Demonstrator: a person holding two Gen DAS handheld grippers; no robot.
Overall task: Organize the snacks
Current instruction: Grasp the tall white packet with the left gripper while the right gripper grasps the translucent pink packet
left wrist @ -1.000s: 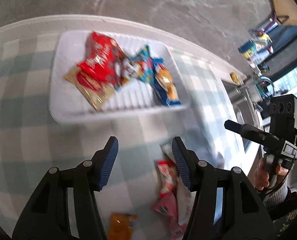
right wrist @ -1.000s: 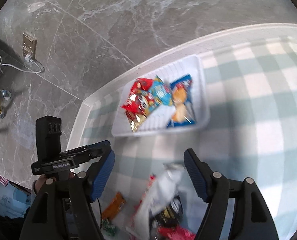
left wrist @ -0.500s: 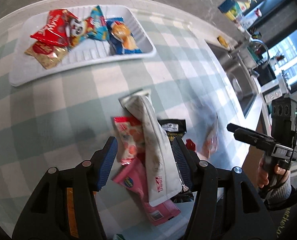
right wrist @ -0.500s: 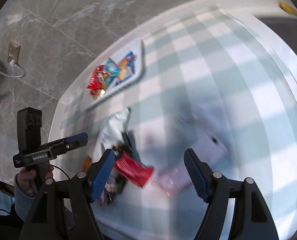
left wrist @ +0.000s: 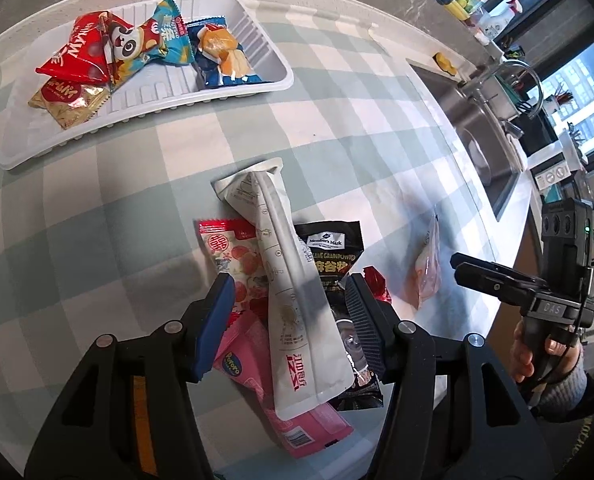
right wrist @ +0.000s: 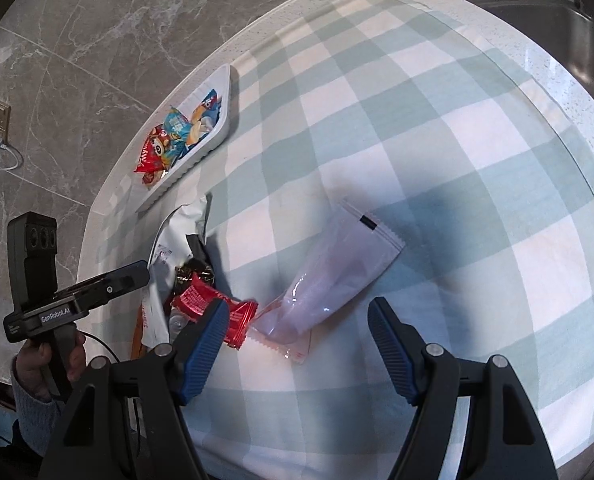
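left gripper [left wrist: 289, 312] swung off white tray [left wrist: 281, 76] to loose pile, jaws apart astride long white pouch [left wrist: 293, 300] | right gripper [right wrist: 297, 332] jaws apart, over clear packet [right wrist: 333, 280] | next picks lined up, none grasped

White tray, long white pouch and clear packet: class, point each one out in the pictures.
white tray [left wrist: 279, 74], left wrist view, right rim.
long white pouch [left wrist: 293, 300], left wrist view, middle of its face.
clear packet [right wrist: 337, 276], right wrist view, middle.
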